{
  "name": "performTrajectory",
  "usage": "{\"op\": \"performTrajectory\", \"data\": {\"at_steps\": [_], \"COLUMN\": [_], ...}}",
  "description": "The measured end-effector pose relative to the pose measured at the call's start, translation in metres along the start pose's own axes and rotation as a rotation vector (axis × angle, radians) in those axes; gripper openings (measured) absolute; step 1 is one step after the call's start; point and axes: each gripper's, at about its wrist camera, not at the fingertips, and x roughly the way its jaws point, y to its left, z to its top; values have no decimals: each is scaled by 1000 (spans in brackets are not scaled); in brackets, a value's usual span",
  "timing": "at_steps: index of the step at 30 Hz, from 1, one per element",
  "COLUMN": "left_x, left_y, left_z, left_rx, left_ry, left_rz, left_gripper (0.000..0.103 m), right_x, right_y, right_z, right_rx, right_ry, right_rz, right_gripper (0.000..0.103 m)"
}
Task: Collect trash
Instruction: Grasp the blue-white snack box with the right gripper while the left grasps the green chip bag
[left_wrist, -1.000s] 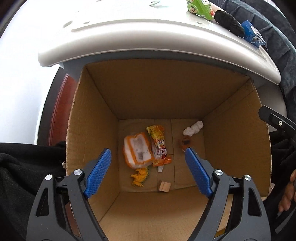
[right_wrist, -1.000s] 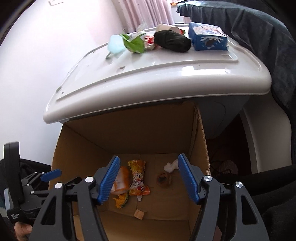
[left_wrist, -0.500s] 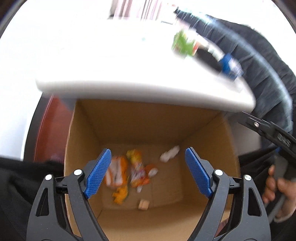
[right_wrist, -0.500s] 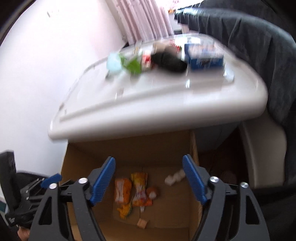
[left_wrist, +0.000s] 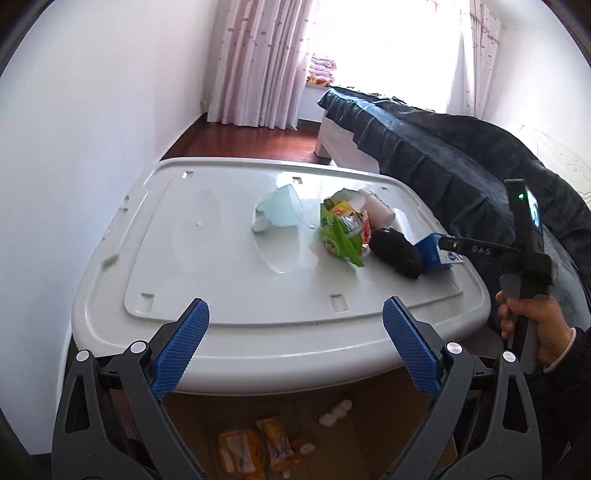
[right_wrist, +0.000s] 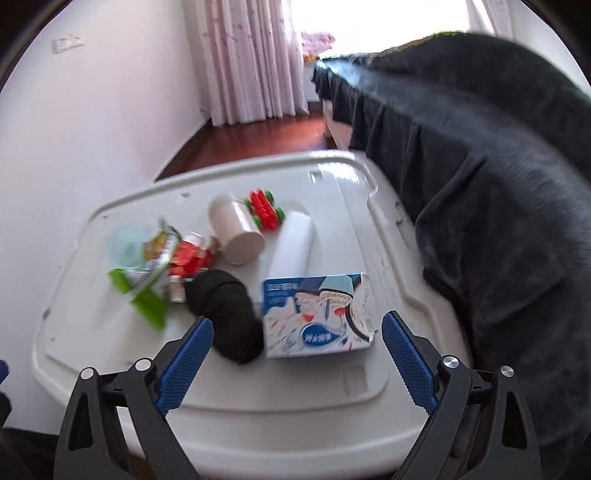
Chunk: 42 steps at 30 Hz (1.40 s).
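Left claw (left_wrist: 295, 350): jaws opening, spread wide, nothing between the blue pads; hovering over near edge of white bin lid (left_wrist: 221, 288).
Right claw (right_wrist: 297, 360): jaws opening, nothing gripped; blue-and-white tissue box (right_wrist: 317, 317) and black rolled cloth (right_wrist: 225, 317) framed between the pads, no contact seen.
Right hand (left_wrist: 532, 317): seen from left wrist view, wrapped round the right claw's handle; "DAS" legible on the black frame.
Writing: white script on the tissue box's blue oval, too small to read.
Trash on lid: green snack wrapper (left_wrist: 338, 236) beside red-and-silver wrapper (right_wrist: 192, 258); black cloth touching tissue box on its left.
Other items on lid: pale blue cup (left_wrist: 279, 210) lying tilted; beige paper cup (right_wrist: 236, 232) on its side; red-and-green toy block (right_wrist: 264, 208) behind it; white roll (right_wrist: 291, 243) just beyond the box.
Trash collected: cardboard box (left_wrist: 388, 421) under the lid's near edge, holding orange wrappers (left_wrist: 258, 450) and white crumpled scrap (left_wrist: 336, 411).
Surface: lid serving as worktop, glossy, moulded recesses.
Room: white walls, reddish wood floor (left_wrist: 240, 140), pink patterned curtains (left_wrist: 262, 62) at bright window.
Obstruction: bed with dark blanket (right_wrist: 480, 177) close along right side of lid.
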Motion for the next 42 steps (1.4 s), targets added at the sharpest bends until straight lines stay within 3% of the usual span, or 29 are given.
{"op": "performTrajectory", "data": {"at_steps": [8, 10, 14, 22, 27, 31, 37, 42], "left_x": [16, 20, 32, 58, 98, 134, 185, 198], "left_y": [1, 0, -4, -18, -44, -57, -62, -64], "left_z": [-9, -11, -13, 0, 45, 78, 81, 76], "left_rx": [5, 14, 13, -21, -55, -108, -132, -85], "left_ry": [9, 18, 59, 126, 163, 195, 235, 176], "left_rz": [3, 1, -21, -85, -147, -178, -143, -88], "left_gripper": [93, 93, 93, 93, 93, 93, 93, 93], "right_x": [42, 52, 57, 2, -27, -28, -37, -42], "right_y": [2, -3, -10, -28, -41, -48, -45, -48], "right_z": [13, 12, 11, 13, 17, 16, 21, 22], "right_rx": [-48, -20, 29, 147, 201, 250, 233, 255], "right_ry": [50, 89, 120, 7, -68, -53, -89, -99], "right_rz": [-37, -19, 14, 110, 175, 219, 237, 249], "right_gripper": [91, 74, 69, 68, 69, 69, 69, 69]}}
